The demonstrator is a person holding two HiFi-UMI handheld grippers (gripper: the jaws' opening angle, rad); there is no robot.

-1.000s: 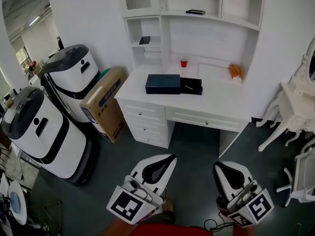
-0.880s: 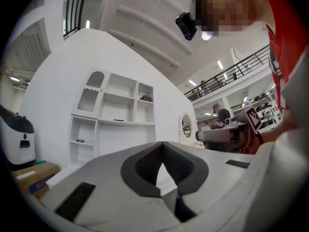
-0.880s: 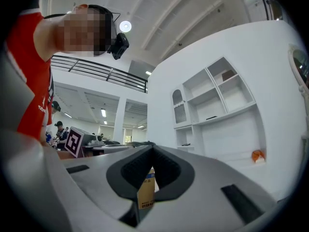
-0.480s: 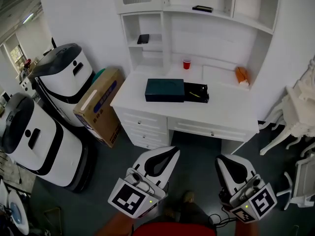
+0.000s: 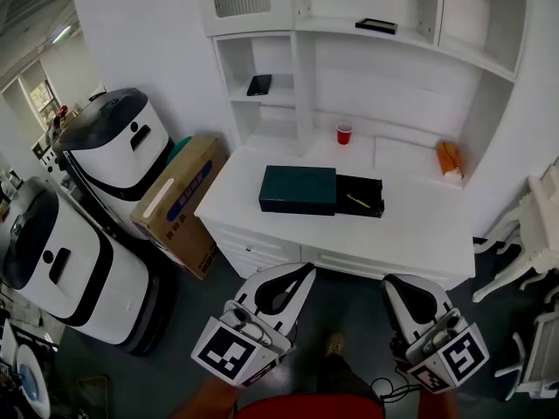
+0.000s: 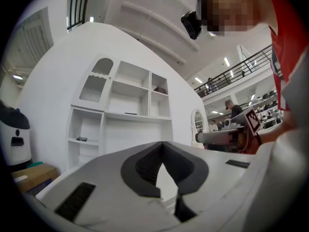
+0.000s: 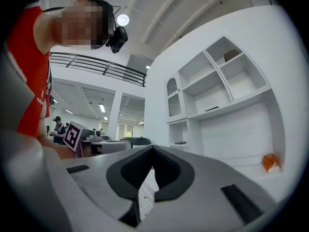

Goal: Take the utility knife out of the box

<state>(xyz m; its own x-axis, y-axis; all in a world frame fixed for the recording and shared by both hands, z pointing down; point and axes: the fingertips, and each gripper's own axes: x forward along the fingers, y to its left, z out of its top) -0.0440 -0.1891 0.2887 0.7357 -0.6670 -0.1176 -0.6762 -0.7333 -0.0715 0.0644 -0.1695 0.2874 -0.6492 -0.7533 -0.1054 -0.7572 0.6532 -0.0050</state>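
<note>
Reach is what I am lacking: I am holding both tools low in front of me, well short of the white surface [image 5: 410,225], while the box [image 5: 297,188] is lying across its middle. Both the left tool [image 5: 295,279] and the right tool [image 5: 400,286] are pinched fully together, with nothing between the jaws.

The box's black tray [image 5: 371,186] is sitting slid out to the right. A slim yellowish sliver [image 5: 356,202] is lying in it, which I am taking to be the utility knife; it is too small to show more.

To do this well, I am planning to face the tray squarely and spread the right tool's jaws before they reach it. I then mean to come down across the knife's narrow width near its middle. I am keeping the left tool ready to steady the box so the tray is not sliding. The red cup [image 5: 345,133] is standing well behind, out of my path.
</note>
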